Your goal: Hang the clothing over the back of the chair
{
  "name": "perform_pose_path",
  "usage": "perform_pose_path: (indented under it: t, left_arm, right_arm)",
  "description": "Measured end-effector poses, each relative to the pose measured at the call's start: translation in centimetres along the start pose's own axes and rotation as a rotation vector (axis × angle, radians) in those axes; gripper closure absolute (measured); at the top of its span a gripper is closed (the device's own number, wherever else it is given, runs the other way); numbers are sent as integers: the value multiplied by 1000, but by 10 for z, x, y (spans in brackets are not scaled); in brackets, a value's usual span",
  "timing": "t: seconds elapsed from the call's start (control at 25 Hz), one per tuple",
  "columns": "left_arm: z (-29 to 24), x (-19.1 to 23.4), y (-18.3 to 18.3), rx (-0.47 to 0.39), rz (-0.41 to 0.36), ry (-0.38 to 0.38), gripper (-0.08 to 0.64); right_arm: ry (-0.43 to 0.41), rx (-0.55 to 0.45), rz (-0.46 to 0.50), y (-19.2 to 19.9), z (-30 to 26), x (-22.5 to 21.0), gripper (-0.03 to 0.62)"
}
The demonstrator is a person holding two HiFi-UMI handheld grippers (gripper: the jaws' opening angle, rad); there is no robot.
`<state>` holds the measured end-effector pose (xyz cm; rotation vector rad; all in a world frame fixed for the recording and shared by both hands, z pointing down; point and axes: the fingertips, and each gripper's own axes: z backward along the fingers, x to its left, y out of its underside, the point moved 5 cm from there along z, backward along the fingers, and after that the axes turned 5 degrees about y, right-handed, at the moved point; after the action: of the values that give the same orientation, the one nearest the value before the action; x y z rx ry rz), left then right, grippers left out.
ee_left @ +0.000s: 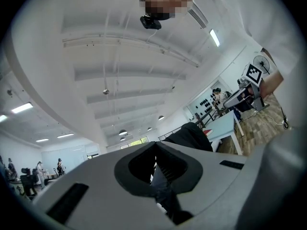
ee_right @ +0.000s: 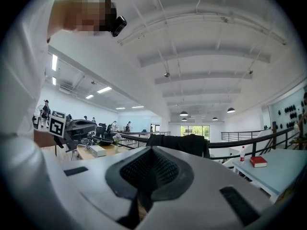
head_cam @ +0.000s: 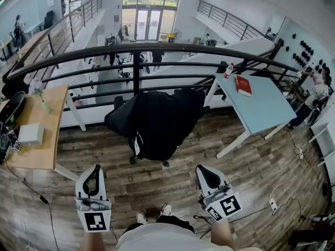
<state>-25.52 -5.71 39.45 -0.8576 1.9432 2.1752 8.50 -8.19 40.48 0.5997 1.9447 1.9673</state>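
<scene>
Plank floor (head_cam: 157,184), black railing (head_cam: 157,47), draped clothing (head_cam: 162,122)

Clothing (head_cam: 165,119) lies over the back of the chair (head_cam: 118,120), dead ahead, midway between my left gripper (head_cam: 96,169) and right gripper (head_cam: 201,169). The railing (head_cam: 136,48) runs behind the chair. Left of the left gripper is a desk (head_cam: 42,145), with a box (head_cam: 31,134) on it and, farther on, what looks like a vase (head_cam: 44,106). Ahead-right of the right gripper is a table (head_cam: 261,111), with a book (head_cam: 243,85) and a bottle (head_cam: 227,70) at its far end. A power strip (head_cam: 272,205) lies on the floor to the right.
</scene>
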Motion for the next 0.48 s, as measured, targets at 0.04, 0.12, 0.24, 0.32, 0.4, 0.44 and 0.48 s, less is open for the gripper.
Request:
perform_pose_path:
  t: [0.04, 0.12, 0.24, 0.32, 0.4, 0.44, 0.48]
  left_arm:
    - [-1, -1, 0, -5, 7, -4, 537]
    - [-3, -1, 0, -10, 14, -9, 537]
    - [0, 0, 0, -1, -4, -10, 537]
    - [2, 4, -2, -1, -25, -17, 537]
    - [3, 8, -1, 9, -22, -30, 537]
    - [3, 10, -1, 12, -10, -39, 537]
    - [3, 11, -1, 15, -2, -46, 537]
  right_arm:
    - [-8, 2, 10, 0, -2, 1, 575]
    - [-19, 4, 21, 1, -5, 2, 575]
    - [-33, -4, 13, 0, -12, 3, 575]
    - [-41, -14, 11, -2, -17, 5, 575]
    - [-47, -24, 11, -5, -22, 4, 575]
    - [-50, -27, 11, -6, -24, 4, 575]
    - [-53, -29, 10, -7, -27, 4, 575]
